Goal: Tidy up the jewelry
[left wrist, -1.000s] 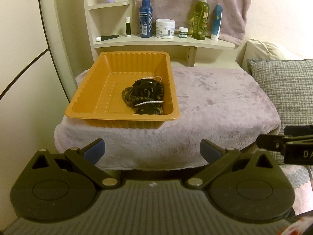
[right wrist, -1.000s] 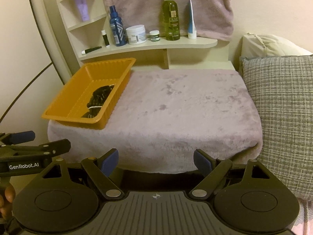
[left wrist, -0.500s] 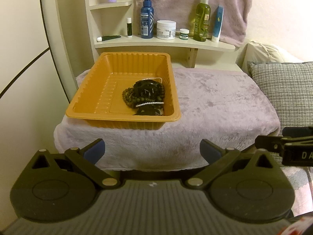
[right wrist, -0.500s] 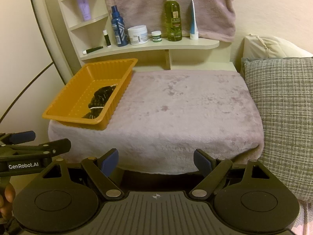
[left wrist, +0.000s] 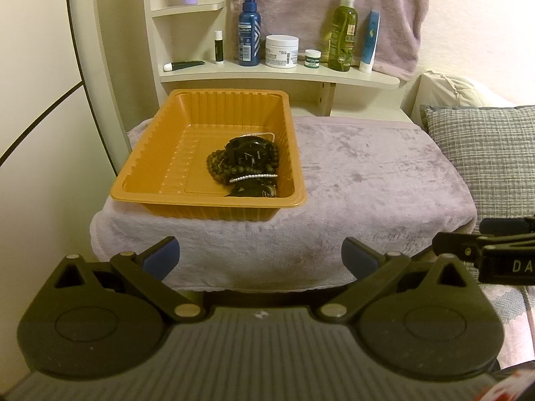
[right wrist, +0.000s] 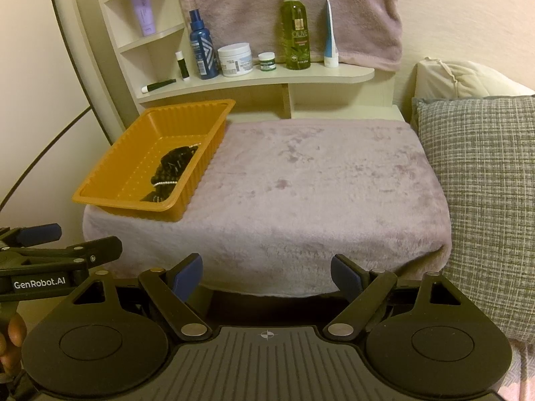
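An orange plastic tray (left wrist: 160,173) (right wrist: 123,180) sits on the left part of a mauve plush towel (left wrist: 367,173) (right wrist: 317,183). In its right near corner lies a pile of jewelry (left wrist: 249,163) (right wrist: 172,170): dark bead bracelets, a black watch and a white pearl strand. My left gripper (left wrist: 260,257) is open, held short of the towel's front edge, below the tray. My right gripper (right wrist: 266,275) is also open and empty, in front of the towel's middle. Each gripper shows at the edge of the other's view.
A cream shelf (right wrist: 254,80) behind the towel carries a blue spray bottle (left wrist: 249,41), a white jar (left wrist: 281,50), a green olive bottle (right wrist: 296,33) and tubes. A grey checked pillow (right wrist: 481,180) lies to the right. A hand (right wrist: 11,341) shows at the lower left.
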Demonstrator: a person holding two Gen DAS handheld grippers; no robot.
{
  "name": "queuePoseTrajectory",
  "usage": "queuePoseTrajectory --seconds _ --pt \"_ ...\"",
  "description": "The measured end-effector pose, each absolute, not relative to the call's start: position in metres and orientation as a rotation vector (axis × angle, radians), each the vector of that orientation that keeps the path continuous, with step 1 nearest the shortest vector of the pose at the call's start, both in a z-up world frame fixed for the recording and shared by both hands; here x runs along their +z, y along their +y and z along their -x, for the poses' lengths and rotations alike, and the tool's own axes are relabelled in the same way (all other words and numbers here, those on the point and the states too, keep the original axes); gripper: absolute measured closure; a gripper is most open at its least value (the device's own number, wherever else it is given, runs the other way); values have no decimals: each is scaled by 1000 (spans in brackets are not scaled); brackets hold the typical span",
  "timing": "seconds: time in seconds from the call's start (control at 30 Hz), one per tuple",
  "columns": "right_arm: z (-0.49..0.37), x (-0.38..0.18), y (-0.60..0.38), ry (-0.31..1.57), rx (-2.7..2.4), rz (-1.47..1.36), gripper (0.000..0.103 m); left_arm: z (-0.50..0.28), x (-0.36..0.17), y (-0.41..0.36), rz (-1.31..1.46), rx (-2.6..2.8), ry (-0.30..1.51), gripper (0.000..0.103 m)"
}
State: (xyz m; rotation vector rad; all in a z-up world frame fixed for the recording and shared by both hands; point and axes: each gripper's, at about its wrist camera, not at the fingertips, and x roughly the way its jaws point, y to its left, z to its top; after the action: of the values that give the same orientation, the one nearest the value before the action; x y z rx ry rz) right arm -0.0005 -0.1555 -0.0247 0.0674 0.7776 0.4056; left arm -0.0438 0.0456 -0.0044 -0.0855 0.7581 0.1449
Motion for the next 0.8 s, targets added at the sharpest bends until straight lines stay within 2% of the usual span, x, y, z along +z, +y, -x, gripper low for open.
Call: queuePoseTrajectory --seconds 0.8 --pt "1 -26 -156 778 406 -69 20 44 -3 45 93 145 755 1"
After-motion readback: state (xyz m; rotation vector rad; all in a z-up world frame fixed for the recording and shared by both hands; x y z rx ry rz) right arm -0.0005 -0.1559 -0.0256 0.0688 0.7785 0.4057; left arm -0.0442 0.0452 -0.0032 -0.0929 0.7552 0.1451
